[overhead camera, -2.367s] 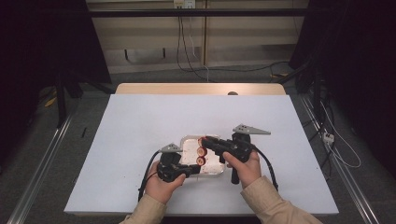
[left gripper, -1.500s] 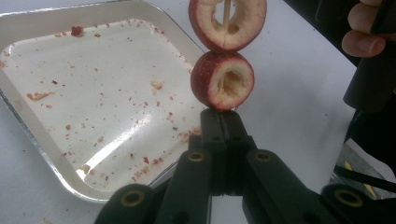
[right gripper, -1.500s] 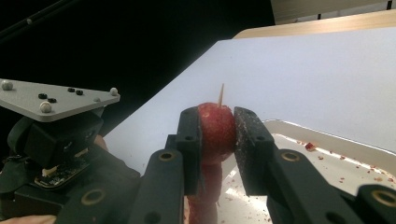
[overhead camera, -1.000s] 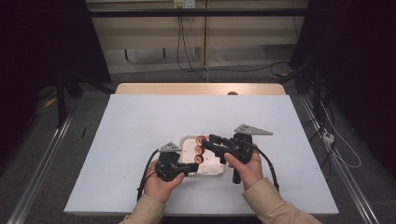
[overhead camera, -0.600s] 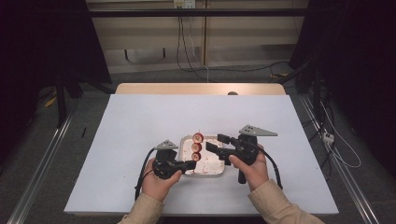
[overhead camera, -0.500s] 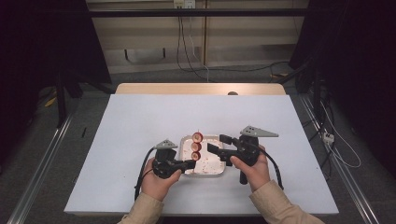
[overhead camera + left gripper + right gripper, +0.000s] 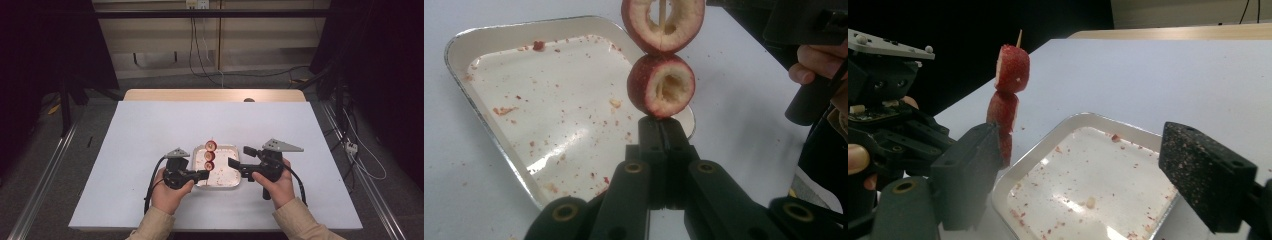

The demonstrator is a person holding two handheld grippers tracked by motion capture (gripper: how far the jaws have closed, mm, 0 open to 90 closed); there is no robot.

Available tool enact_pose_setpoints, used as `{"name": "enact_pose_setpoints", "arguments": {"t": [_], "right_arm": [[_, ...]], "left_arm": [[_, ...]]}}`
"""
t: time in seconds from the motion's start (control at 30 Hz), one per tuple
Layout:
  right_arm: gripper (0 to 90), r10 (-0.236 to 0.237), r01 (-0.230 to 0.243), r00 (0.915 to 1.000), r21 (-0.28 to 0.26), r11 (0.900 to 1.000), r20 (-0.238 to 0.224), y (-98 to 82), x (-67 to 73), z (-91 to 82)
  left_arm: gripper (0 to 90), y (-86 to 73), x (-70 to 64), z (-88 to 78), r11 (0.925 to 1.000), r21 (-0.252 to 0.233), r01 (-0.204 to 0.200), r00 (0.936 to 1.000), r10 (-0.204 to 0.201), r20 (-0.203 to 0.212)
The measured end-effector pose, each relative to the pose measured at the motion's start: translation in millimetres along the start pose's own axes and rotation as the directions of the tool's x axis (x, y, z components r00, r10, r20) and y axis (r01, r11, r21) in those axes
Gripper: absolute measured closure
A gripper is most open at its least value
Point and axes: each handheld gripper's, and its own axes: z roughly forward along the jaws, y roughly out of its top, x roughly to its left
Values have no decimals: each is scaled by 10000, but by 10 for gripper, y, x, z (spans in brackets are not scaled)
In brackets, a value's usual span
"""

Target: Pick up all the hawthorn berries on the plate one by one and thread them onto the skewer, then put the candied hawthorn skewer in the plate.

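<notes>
A thin wooden skewer [image 7: 209, 155] threaded with three red hollow fruit pieces stands upright over a foil tray [image 7: 223, 185]. My left gripper [image 7: 202, 175] is shut on the skewer's lower end, just under the lowest fruit piece [image 7: 662, 85]. In the left gripper view the jaws [image 7: 659, 127] meet tightly below that piece. My right gripper [image 7: 241, 156] sits to the right of the skewer, over the tray's right side. Its jaws have just been opening and nothing is between them [image 7: 1088, 170]. In the right gripper view the fruit pieces [image 7: 1010, 70] rise beyond its left pad.
The tray [image 7: 459, 45] is smeared with red crumbs and juice and lies on a wide white table top [image 7: 150, 130]. The table's wooden far edge [image 7: 215, 95] borders dark floor with cables. In the right gripper view my left gripper [image 7: 893, 130] is close at the left.
The right gripper has drawn back to the right, away from the fruit, and its jaws have spread apart. The left hand and the skewer have stayed put.
</notes>
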Motion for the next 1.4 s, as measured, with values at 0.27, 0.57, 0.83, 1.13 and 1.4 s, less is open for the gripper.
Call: {"name": "enact_pose_setpoints", "arguments": {"t": [0.27, 0.57, 0.83, 1.13, 1.4], "right_arm": [[162, -148, 149, 9999, -93, 9998, 37, -52, -53, -61], [149, -364, 364, 9990, -27, 9993, 253, -160, -127, -140], [149, -319, 325, 9986, -142, 9994, 414, -219, -201, -220], [152, -502, 513, 9970, -172, 9985, 585, -249, -241, -294], [151, -707, 717, 9956, -145, 9973, 614, -261, -227, -287]], "left_arm": [[900, 16, 33, 1, 9999, 37, 93, 10000, -93, 0], [900, 43, 69, 33, 9996, 72, 262, 9995, -260, -157], [900, 86, 87, 114, 9992, 279, 288, 9991, -279, -321], [900, 117, 139, 196, 9972, 677, 317, 9963, -261, -816], [900, 119, 171, 254, 9949, 919, 408, 9936, -307, -1089]]}}
